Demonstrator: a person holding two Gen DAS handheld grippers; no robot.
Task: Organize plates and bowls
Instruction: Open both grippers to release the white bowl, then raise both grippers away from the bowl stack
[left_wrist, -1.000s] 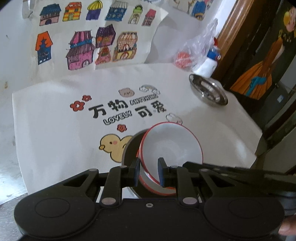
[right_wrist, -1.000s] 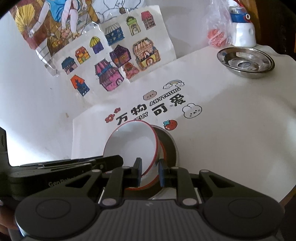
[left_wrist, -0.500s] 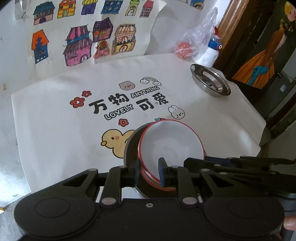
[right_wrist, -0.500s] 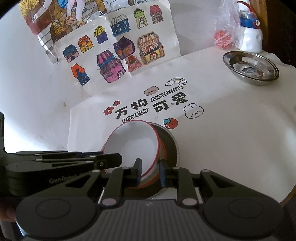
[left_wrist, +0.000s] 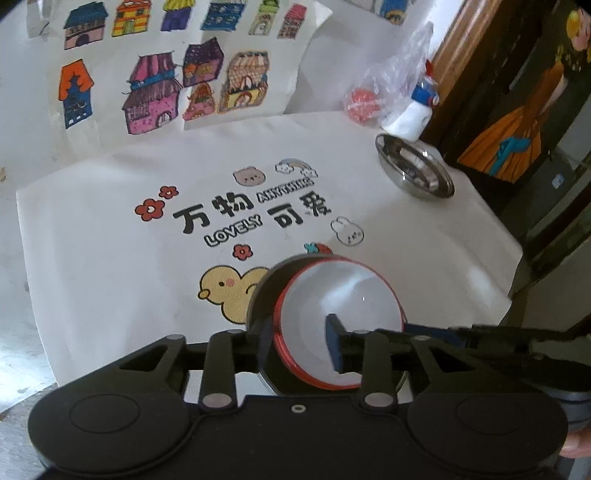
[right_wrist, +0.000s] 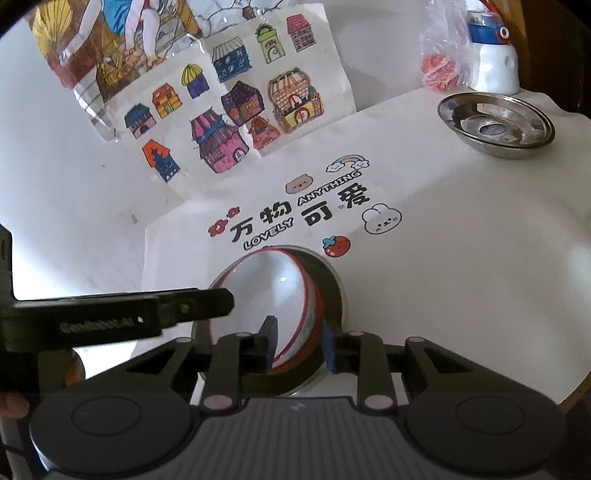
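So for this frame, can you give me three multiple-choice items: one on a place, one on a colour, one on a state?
1. Where is the steel dish?
A. On the printed duck
B. At the far right of the cloth, by the white bottle
C. Stacked in the bowl

2. What colour is the rim of the white bowl?
A. Blue
B. Green
C. Red

3. How is the left claw?
A. Open, jaws either side of the bowl's rim
B. Shut on the steel dish
C. Shut in the air, far from everything

Answers:
1. B, the dish lies alone near the bottle at the far right edge.
2. C, a thin red line runs round the lip.
3. A, one jaw stands inside the bowl, the other outside it by the dark plate, with a clear gap.
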